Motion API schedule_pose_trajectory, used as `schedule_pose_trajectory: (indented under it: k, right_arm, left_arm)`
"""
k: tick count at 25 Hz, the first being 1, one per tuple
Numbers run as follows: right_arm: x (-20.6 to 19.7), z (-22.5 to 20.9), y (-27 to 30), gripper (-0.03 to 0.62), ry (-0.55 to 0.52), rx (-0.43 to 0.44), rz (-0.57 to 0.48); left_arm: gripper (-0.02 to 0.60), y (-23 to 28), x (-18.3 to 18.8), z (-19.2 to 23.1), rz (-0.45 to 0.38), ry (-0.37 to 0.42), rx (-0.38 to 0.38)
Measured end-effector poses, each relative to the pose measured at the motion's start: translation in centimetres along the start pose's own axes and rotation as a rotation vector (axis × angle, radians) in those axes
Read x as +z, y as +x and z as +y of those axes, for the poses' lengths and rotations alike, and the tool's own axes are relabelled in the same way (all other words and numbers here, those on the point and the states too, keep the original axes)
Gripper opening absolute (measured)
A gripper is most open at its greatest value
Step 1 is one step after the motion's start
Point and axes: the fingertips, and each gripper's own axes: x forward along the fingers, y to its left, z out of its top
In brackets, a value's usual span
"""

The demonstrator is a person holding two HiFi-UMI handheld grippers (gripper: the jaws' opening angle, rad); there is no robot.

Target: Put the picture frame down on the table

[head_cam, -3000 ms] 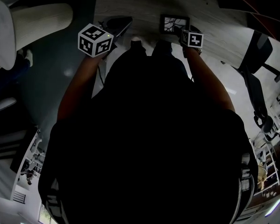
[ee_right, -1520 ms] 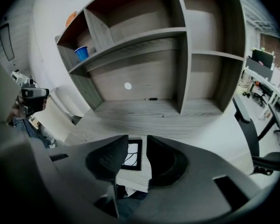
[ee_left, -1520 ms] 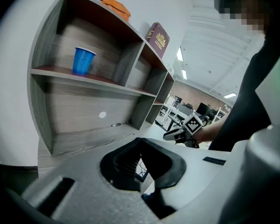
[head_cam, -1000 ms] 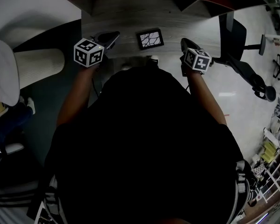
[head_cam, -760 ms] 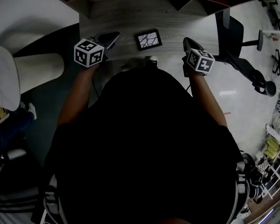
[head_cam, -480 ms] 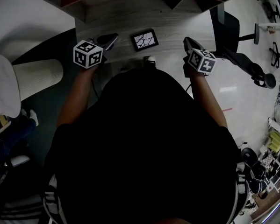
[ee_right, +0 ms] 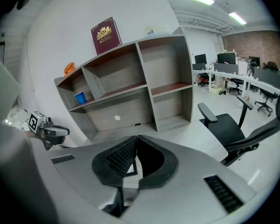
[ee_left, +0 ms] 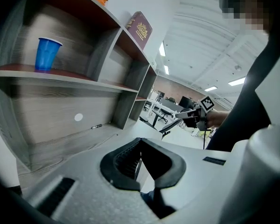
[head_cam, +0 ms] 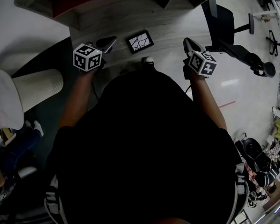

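Head view, upper middle: the picture frame (head_cam: 140, 41) lies flat and face up on the table (head_cam: 177, 24), with neither tool touching it. Its long axis runs left to right across the picture and rises slightly toward the right. It sits between the two tools. The left gripper (head_cam: 112, 39) is just beside its left edge, with the tips aimed toward it. The right gripper (head_cam: 187, 42) is well apart from its right edge, so we read the left gripper as the nearer. In the left gripper view the fingers (ee_left: 123, 158) meet at their tips with nothing between them, and in the right gripper view the fingers (ee_right: 118, 158) are likewise pressed together and empty. We judge the placing done: with the frame lying ahead of both sets of tips, any coming move need only draw them back from it.
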Motion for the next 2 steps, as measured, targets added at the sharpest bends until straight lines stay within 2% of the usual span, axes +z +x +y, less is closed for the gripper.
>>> schedule_pose_trajectory:
  k: [2]
  right_arm:
    - [0.46,0.01,-0.38,0.012,0.0,0.001,-0.011]
  left_arm:
    - [0.017,0.29,0.25,-0.18,-0.002,0.002,-0.008]
